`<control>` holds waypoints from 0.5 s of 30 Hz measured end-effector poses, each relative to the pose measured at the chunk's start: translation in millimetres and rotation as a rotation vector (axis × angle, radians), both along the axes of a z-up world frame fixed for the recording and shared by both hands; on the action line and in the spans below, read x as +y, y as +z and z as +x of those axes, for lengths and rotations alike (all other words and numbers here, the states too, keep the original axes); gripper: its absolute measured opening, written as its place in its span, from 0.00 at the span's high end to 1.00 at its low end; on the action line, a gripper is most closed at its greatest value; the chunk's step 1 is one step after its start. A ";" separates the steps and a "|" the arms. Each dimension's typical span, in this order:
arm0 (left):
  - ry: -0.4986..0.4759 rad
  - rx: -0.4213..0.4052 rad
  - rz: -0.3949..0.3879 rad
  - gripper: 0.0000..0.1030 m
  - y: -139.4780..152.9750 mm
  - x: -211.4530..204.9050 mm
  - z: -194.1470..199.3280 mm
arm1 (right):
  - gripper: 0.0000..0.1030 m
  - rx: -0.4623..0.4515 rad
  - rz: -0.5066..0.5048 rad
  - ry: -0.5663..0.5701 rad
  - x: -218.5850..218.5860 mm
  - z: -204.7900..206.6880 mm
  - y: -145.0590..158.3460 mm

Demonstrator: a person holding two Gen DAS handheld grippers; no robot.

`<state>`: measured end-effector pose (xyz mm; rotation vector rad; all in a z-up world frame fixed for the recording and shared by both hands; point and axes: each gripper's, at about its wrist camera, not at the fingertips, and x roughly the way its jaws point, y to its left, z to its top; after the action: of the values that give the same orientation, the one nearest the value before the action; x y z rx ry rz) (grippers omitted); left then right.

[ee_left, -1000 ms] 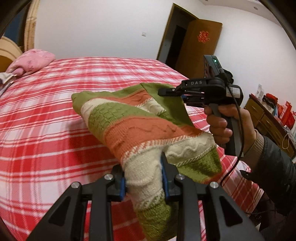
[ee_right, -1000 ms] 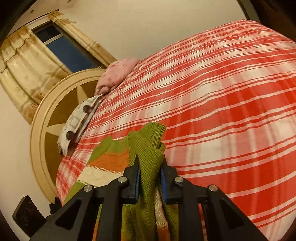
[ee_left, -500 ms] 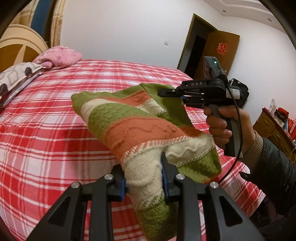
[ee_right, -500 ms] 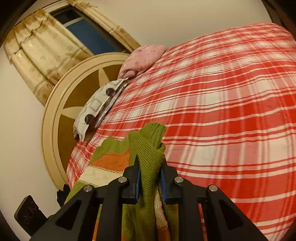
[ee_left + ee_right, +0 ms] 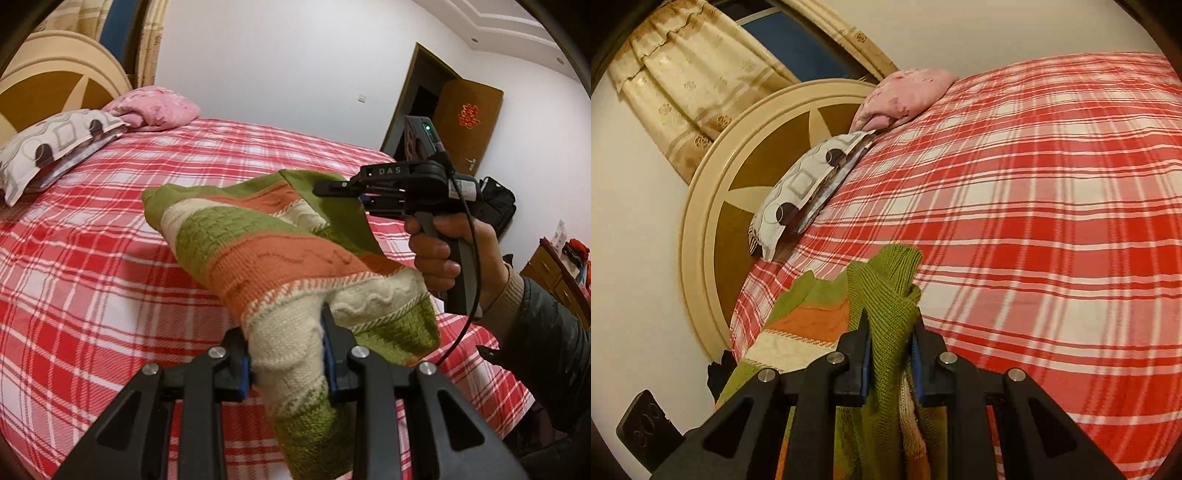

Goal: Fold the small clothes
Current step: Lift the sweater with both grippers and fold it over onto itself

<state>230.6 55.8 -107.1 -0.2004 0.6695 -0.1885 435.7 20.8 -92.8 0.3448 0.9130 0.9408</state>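
That knit sweater (image 5: 266, 251) is soft, floppy and light; both tools, left (image 5: 286, 354) and right (image 5: 889, 350), are clamped on bunched edges, good spots to hold.

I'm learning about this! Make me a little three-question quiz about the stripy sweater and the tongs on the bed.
1. True or false: the striped sweater lies flat on the plaid bed.
2. Which tongs grip the sweater? A) left only B) right only C) both
3. Fill in: the pink pillow sits beside a patterned ____.

Key:
1. False; it is held up above the bed.
2. C; the left tongs pinch a cream part, the right tongs pinch a green edge.
3. Pillow, by the headboard.
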 end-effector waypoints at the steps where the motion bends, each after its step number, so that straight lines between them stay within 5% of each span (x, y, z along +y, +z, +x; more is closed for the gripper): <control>1: 0.006 0.000 -0.002 0.71 -1.1 4.4 -1.2 | 0.83 0.001 -0.002 0.006 4.4 0.0 -0.9; 15: 0.096 0.019 -0.033 0.71 -13.2 48.3 -13.0 | 0.83 0.007 -0.042 0.095 83.6 -5.4 -6.9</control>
<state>217.5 104.1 -120.3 -0.2656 0.6744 -0.1060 430.3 104.3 -99.7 0.2705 0.9605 1.0065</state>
